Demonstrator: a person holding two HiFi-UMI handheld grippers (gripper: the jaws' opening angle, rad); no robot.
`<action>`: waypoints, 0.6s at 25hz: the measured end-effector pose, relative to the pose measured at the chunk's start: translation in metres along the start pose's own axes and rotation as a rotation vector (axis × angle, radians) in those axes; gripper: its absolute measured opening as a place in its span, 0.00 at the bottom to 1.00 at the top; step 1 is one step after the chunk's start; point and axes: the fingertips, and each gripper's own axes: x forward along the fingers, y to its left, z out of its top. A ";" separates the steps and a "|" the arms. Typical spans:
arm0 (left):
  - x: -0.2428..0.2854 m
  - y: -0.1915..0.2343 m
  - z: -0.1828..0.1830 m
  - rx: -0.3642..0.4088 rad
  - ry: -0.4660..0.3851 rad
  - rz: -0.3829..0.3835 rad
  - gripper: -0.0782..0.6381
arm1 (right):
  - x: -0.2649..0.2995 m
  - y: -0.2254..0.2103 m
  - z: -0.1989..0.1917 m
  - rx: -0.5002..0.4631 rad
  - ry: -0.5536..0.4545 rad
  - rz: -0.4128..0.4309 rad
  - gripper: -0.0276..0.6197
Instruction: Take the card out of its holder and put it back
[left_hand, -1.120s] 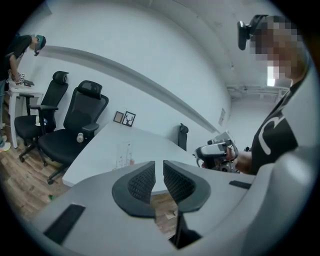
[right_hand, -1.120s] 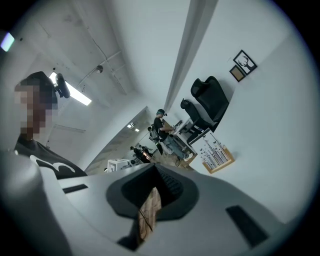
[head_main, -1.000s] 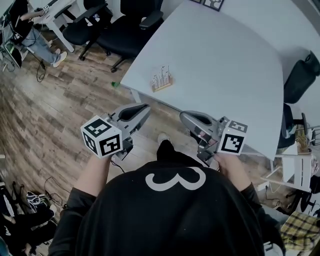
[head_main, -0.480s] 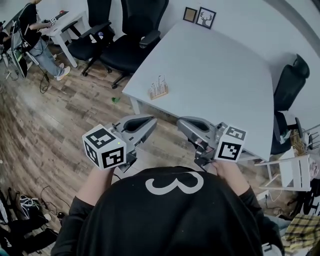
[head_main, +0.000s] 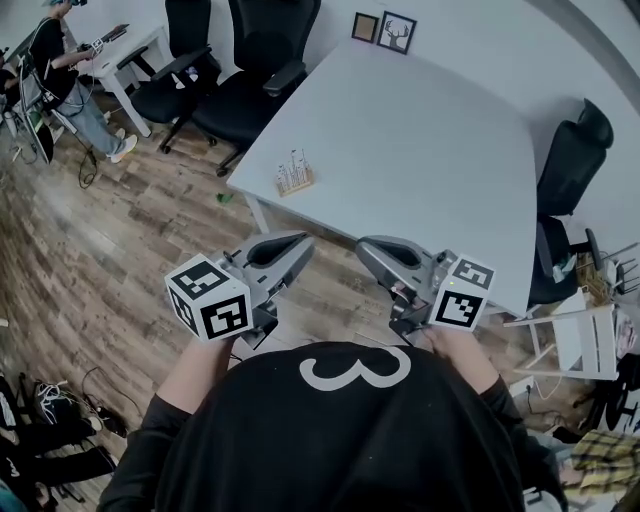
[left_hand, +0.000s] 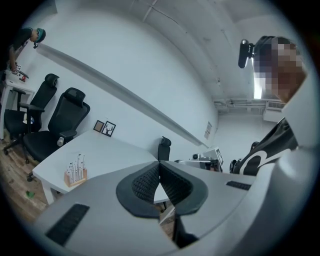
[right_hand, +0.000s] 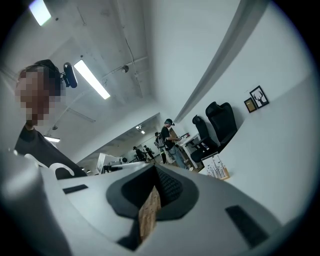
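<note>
I hold my left hand-held gripper (head_main: 296, 247) close to my body, jaws pressed together on nothing, because I'm not at the table (head_main: 430, 120) yet. The card holder (head_main: 294, 178) stands near the table's corner with its cards upright, well apart from both tools. My right hand-held gripper (head_main: 372, 247) is likewise closed and empty. A second ago the left jaws stood slightly apart, and the holder now sits farther up-left in the head view.

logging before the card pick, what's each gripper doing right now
left gripper: closed, nothing between the jaws
right gripper: closed, nothing held
</note>
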 end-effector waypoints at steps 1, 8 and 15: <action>0.004 -0.003 -0.001 -0.003 0.002 0.001 0.13 | -0.005 -0.001 0.000 0.004 -0.001 0.002 0.05; 0.013 -0.009 -0.012 0.011 0.031 0.057 0.13 | -0.020 -0.003 -0.008 0.045 -0.018 0.033 0.05; 0.010 -0.009 -0.018 0.002 0.038 0.078 0.13 | -0.020 -0.004 -0.015 0.069 -0.023 0.042 0.05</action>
